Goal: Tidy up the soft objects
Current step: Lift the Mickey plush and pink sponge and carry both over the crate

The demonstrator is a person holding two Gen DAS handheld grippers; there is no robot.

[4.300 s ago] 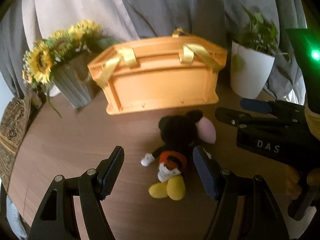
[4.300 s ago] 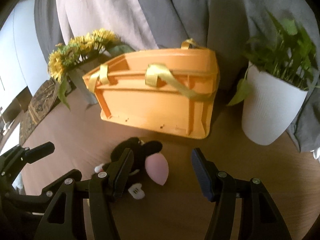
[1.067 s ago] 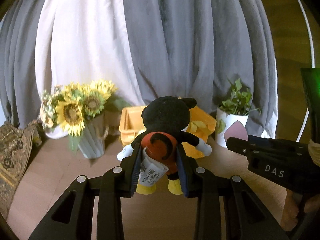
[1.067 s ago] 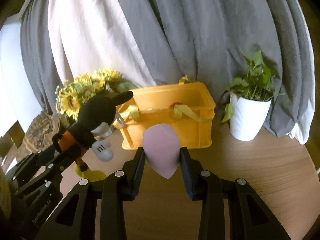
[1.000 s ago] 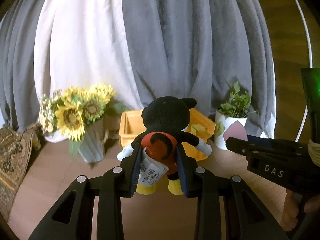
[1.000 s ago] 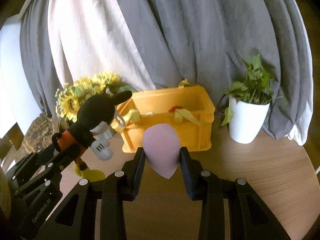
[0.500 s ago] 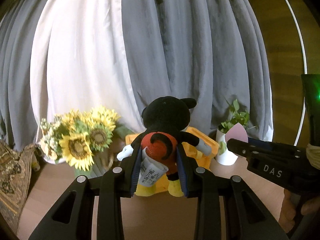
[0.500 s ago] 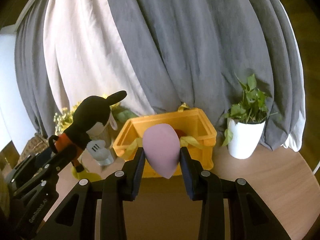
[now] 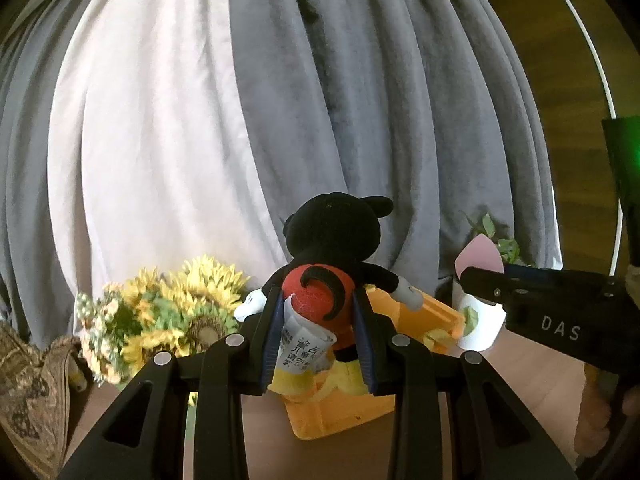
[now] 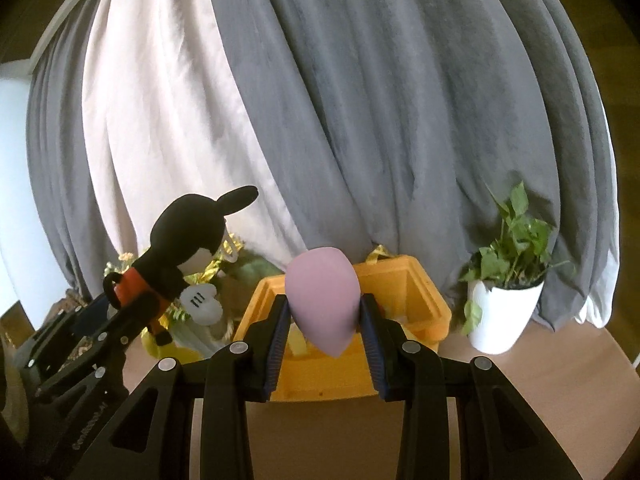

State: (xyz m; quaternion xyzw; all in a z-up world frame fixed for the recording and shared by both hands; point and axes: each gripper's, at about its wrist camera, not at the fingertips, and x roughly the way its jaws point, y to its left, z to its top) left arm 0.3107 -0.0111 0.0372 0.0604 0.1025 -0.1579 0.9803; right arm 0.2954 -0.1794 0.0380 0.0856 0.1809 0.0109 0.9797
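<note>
Your left tongs [image 9: 316, 332] clamp the black-and-red plush mouse [image 9: 328, 264]; your right tongs [image 10: 323, 332] pinch the pink teardrop foam sponge [image 10: 322, 300]. Both hang above the tabletop [image 10: 320, 432], short of the orange plastic crate [image 10: 416, 304]. Next, carry them over its opening and release.

Black-and-red plush mouse [image 9: 324, 280], pink sponge [image 10: 323, 304], orange crate [image 10: 420, 312], grey-and-white curtain [image 10: 360, 100]

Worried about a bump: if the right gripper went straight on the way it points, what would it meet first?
Probably the orange crate, just beyond the pink sponge held in the right gripper; depth is uncertain.
</note>
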